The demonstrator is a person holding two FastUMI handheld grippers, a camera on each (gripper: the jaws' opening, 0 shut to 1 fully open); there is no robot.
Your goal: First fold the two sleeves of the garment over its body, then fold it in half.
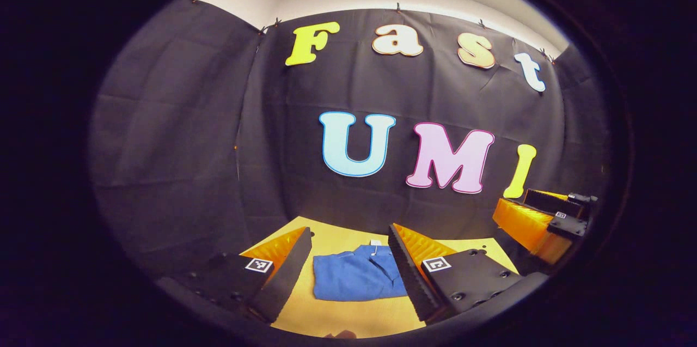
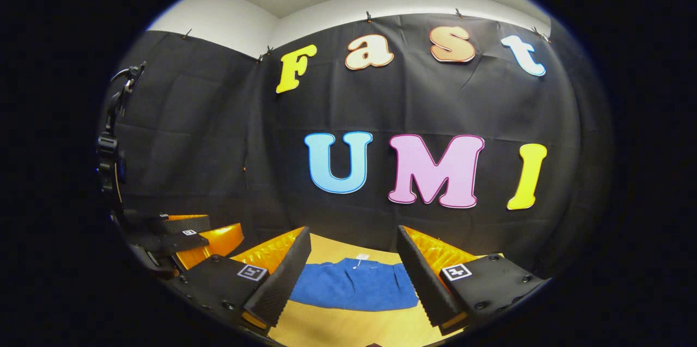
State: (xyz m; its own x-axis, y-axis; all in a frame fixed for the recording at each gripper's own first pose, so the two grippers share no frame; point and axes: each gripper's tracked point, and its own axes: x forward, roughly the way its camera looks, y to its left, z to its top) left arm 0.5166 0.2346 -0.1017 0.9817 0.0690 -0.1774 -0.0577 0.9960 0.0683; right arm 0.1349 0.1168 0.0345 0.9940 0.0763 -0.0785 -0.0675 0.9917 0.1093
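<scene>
A blue garment (image 1: 356, 277) lies folded into a compact rectangle on the yellow table (image 1: 348, 317), its collar and a white tag toward the far side. My left gripper (image 1: 348, 273) hangs above it, open, with nothing between its fingers (image 1: 286, 276). In the right gripper view the same blue garment (image 2: 356, 284) lies flat beyond my right gripper (image 2: 354, 281), which is also open and empty above the table (image 2: 348, 328). The right gripper (image 1: 544, 221) also appears at the right edge of the left gripper view, and the left gripper (image 2: 185, 238) at the left edge of the right gripper view.
Black cloth walls close the booth behind and to both sides of the table. A black cable and strap (image 2: 111, 140) run up along the left edge of the right gripper view. Bare tabletop surrounds the garment.
</scene>
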